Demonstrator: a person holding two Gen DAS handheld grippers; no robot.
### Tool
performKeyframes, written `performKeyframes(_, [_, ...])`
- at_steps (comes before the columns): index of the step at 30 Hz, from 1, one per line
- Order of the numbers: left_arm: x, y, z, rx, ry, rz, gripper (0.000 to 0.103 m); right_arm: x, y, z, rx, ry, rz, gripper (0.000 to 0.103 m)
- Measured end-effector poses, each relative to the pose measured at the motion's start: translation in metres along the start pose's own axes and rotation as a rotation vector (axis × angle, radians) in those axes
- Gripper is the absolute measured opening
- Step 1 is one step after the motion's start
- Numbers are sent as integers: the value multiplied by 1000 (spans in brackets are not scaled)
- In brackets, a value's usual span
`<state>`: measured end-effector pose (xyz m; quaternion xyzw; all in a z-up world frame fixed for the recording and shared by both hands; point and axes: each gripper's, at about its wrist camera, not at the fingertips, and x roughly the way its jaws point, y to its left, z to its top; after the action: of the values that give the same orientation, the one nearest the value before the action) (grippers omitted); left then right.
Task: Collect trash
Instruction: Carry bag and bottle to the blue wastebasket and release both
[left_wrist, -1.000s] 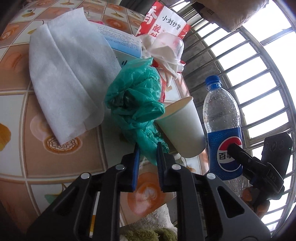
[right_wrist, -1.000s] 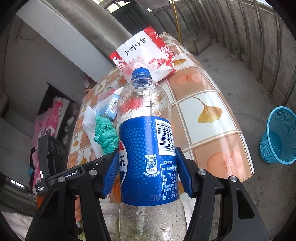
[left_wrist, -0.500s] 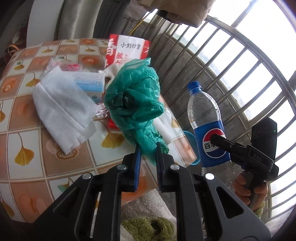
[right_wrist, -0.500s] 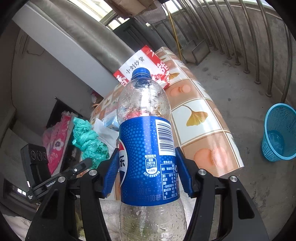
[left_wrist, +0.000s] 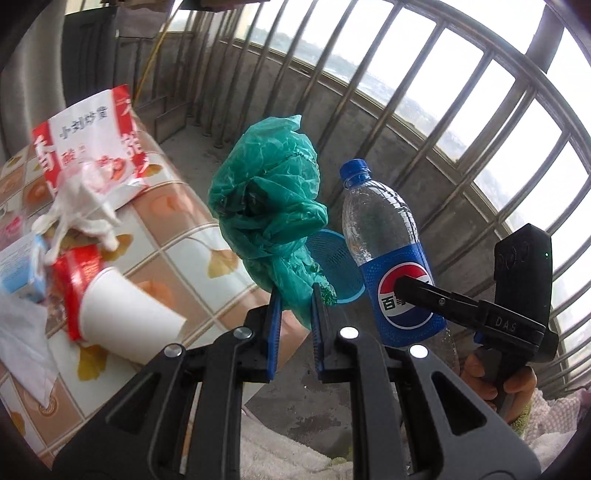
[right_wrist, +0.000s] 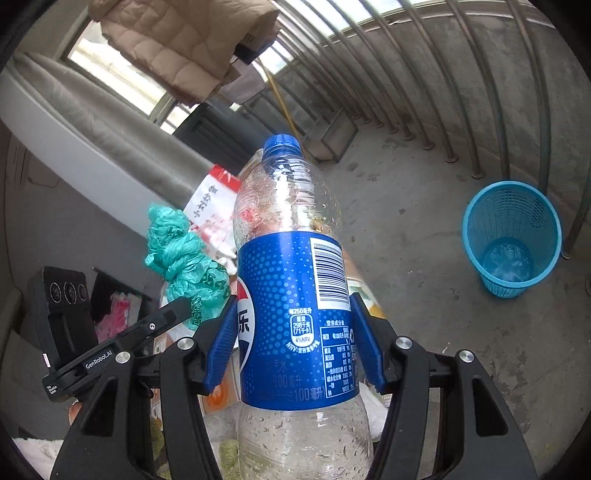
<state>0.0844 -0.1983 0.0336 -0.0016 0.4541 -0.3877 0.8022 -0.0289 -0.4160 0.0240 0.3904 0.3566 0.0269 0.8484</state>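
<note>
My left gripper (left_wrist: 295, 295) is shut on a crumpled green plastic bag (left_wrist: 266, 206) and holds it in the air past the table's edge. My right gripper (right_wrist: 293, 306) is shut on an empty Pepsi bottle (right_wrist: 291, 295) with a blue cap, held upright. In the left wrist view the bottle (left_wrist: 388, 251) hangs just right of the bag. The bag also shows in the right wrist view (right_wrist: 181, 254), left of the bottle. A blue mesh bin (right_wrist: 511, 236) stands on the concrete floor, right of the bottle; its rim (left_wrist: 332, 243) peeks out behind the bag.
On the tiled table (left_wrist: 177, 221) at left lie a white paper cup (left_wrist: 125, 314) on its side, a red-and-white snack bag (left_wrist: 88, 136), crumpled white tissue (left_wrist: 74, 203), a red wrapper (left_wrist: 74, 273) and a blue-white box (left_wrist: 22, 266). Metal railings (left_wrist: 443, 110) ring the balcony.
Both grippers have swung right, away from the table and toward the balcony floor, carrying the green bag and the bottle. The blue bin now looks nearer and larger.
</note>
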Motion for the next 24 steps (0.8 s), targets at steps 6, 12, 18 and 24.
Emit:
performKeyframes(6, [73,-39,23,91,126,-28,13,-15,-69,2,201,-56,-37,58])
performKeyframes(12, [163,-78,40,167,302,-36,13,-2,-151,2,458,-75,-22,58])
performKeyframes(18, [270,-102,49,197,472,-19,14,41,-237,3,737,-31,68,59])
performKeyframes(24, [350,-118,60,229,514,6,20,76,-313,-3,981,-55,101,66])
